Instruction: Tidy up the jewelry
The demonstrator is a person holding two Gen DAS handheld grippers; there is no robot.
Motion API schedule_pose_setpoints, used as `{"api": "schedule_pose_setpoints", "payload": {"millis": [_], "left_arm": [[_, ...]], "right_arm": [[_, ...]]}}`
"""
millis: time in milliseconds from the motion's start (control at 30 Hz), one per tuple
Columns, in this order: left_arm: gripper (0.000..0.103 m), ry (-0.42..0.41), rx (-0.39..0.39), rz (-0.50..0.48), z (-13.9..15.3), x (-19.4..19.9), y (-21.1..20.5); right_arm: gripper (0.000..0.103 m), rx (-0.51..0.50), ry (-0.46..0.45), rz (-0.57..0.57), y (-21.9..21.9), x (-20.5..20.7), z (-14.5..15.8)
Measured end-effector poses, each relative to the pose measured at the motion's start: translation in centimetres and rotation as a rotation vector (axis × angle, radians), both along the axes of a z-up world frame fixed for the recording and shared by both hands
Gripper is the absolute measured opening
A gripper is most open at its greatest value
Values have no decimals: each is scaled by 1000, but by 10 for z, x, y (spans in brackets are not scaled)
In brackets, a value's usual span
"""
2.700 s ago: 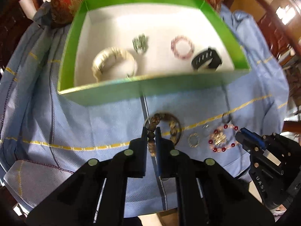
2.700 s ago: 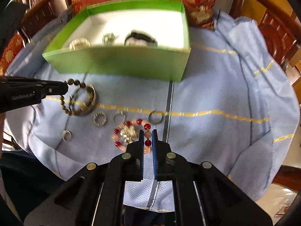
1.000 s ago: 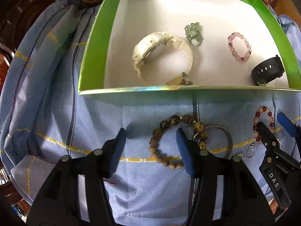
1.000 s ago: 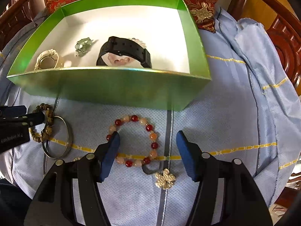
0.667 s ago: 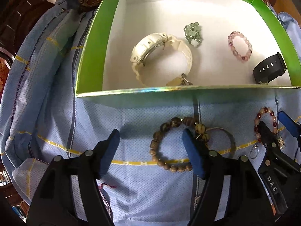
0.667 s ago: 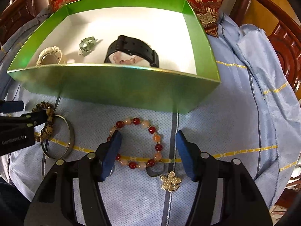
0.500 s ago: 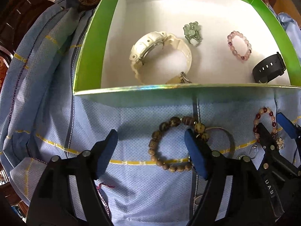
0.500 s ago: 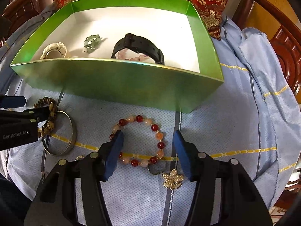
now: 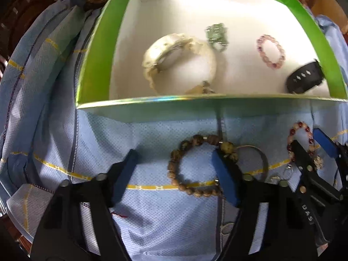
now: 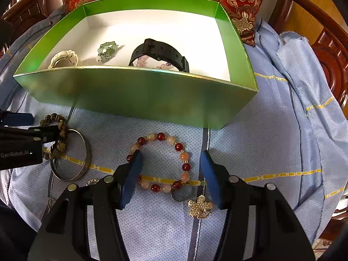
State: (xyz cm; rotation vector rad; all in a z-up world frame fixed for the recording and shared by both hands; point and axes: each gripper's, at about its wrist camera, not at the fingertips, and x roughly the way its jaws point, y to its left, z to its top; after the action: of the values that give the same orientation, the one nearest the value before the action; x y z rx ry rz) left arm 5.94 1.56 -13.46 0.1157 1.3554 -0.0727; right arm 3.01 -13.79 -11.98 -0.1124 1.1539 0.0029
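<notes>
Since the earlier frame both bracelets were released onto the cloth. The left gripper (image 9: 174, 167), now closing, straddles the left arc of the wooden bracelet (image 9: 195, 165). The right gripper (image 10: 171, 169), jaws apart, straddles the red bracelet (image 10: 161, 163), near the green box (image 10: 134, 91).

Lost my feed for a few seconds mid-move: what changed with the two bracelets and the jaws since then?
Both grippers moved their bracelets closer to the green box and let go. The brown bead bracelet now lies on the cloth between the left gripper jaws, which are closing; the red-and-pink bracelet lies between the right gripper open jaws. Unchanged: white watch and black watch in the box.
</notes>
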Motion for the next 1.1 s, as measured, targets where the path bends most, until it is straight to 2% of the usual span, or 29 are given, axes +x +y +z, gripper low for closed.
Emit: {"api": "schedule_pose_setpoints", "payload": {"millis": [33, 67, 100, 133, 200, 233, 300, 400, 467, 567, 667, 833, 933, 1000, 1033, 1100], "left_arm": [[55, -5, 0, -17, 1, 0, -1], [46, -11, -2, -36, 2, -1, -5], [37, -12, -6, -41, 2, -2, -7], [32, -13, -14, -46, 3, -2, -8], [13, -8, -32, -54, 4, -2, -9], [11, 0, -45, -54, 4, -1, -9], [11, 12, -57, -46, 5, 1, -7], [11, 4, -113, -35, 17, 3, 2], [11, -41, -181, -48, 38, 0, 10], [11, -106, -280, -76, 67, -4, 23], [11, -157, -322, -83, 85, -9, 36], [11, -230, -322, -92, 115, -16, 29], [11, -321, -303, -97, 136, -8, 20], [11, -391, -318, -94, 152, -3, 20], [11, -413, -309, -89, 157, 0, 20], [11, -471, -240, -76, 164, 8, 15]], "right_arm": [[56, 0, 0, 0, 1, -2, 0], [55, 2, -2, -1, 2, -3, 0], [50, 5, -3, 2, 4, -5, 1], [45, 14, -6, 10, 6, -7, 1], [33, 23, -17, 28, 10, -11, 3], [29, 22, -21, 37, 13, -13, 3], [8, 39, -18, 61, 18, -16, 4], [8, 73, 5, 61, 20, -16, 8], [8, 108, 15, 51, 20, -21, 13], [8, 124, -10, 53, 17, -27, 30], [8, 150, -55, 60, 13, -33, 57], [8, 194, -149, 63, 0, -37, 98], [8, 210, -203, 70, -3, -27, 121], [8, 209, -230, 64, -4, -15, 131], [8, 202, -239, 59, -5, -10, 135], [8, 191, -263, 61, -4, 7, 142]]}}
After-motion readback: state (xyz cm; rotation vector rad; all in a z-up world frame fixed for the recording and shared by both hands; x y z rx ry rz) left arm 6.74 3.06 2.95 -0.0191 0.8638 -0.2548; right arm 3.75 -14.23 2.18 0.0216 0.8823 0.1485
